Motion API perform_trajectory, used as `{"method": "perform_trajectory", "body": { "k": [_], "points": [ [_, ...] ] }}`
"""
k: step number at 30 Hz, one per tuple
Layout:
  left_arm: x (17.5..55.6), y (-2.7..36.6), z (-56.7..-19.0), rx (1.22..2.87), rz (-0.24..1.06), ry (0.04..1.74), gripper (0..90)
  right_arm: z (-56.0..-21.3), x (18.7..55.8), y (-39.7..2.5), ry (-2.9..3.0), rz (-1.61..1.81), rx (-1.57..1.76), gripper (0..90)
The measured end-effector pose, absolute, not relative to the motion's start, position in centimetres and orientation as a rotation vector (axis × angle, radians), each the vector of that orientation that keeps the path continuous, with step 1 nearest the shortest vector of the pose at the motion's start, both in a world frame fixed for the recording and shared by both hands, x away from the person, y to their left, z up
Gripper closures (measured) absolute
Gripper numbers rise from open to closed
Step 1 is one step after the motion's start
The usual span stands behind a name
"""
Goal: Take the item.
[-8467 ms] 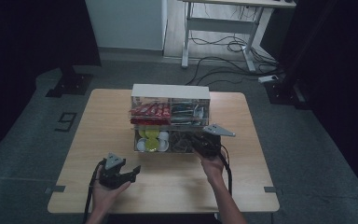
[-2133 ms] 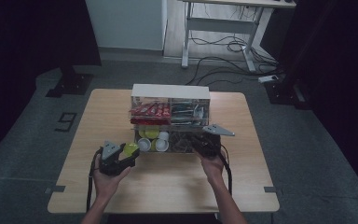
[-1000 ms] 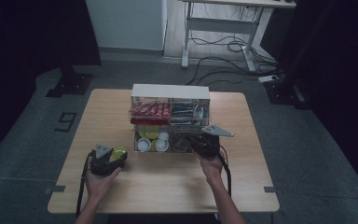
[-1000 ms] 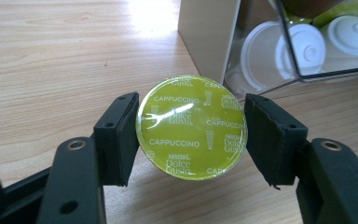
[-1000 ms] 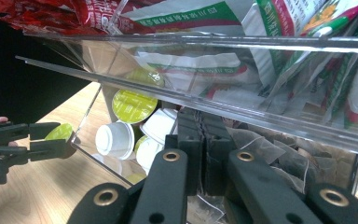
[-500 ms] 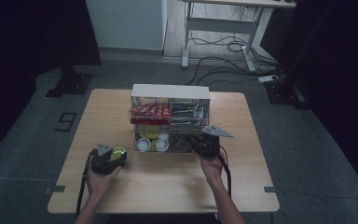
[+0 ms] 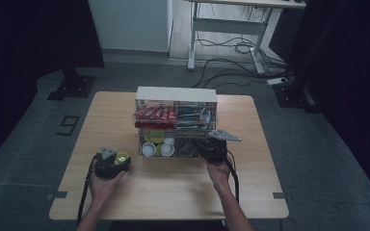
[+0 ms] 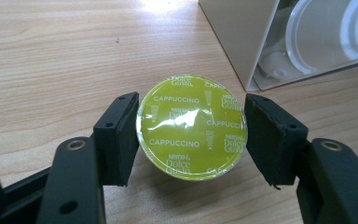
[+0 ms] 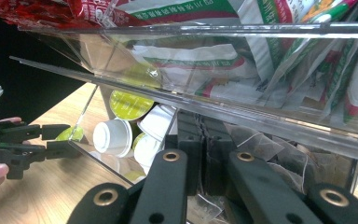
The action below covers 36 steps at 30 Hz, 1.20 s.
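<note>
L gripper [image 8: 191, 135] is sitting around the green cappuccino capsule [image 8: 192, 127] on the table [image 7: 173, 192], just left-front of the clear organizer [image 7: 176, 120]; jaws flanking it, slight gaps both sides, so looks released or nearly. To finish well: be widening evenly, backing straight off w/o tipping it. R gripper [image 9: 203, 158] is pinching the organizer's lower tray divider [image 9: 204, 140], jaws closed on it. Capsule base hidden; R jaw tips partly lost behind clear plastic.

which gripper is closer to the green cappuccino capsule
Left. The left gripper has the capsule between its jaws on the table; the right gripper is off at the clear organizer's front.
</note>
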<state>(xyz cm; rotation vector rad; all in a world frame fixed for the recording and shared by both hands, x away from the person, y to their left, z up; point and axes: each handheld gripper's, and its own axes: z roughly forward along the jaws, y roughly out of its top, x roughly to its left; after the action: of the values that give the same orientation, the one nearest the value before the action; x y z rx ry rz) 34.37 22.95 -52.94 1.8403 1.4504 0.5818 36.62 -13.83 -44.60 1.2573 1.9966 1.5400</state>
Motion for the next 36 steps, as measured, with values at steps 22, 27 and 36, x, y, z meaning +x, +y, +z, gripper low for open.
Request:
{"method": "perform_trajectory", "body": {
  "k": [22, 27, 36],
  "points": [
    [33.4, 23.2, -51.9, 1.808, 0.589, 1.416, 26.6, -44.6, 36.8, -13.8, 2.002, 1.537, 1.256, 87.2],
    [32.4, 23.3, -51.1, 1.782, 0.588, 1.394, 26.5, -44.7, 36.9, -13.7, 2.004, 1.538, 1.256, 87.2],
    [30.2, 23.6, -50.0, 1.765, 0.572, 1.343, 26.4, -44.7, 36.7, -13.6, 2.004, 1.539, 1.258, 87.1]
  ]
}}
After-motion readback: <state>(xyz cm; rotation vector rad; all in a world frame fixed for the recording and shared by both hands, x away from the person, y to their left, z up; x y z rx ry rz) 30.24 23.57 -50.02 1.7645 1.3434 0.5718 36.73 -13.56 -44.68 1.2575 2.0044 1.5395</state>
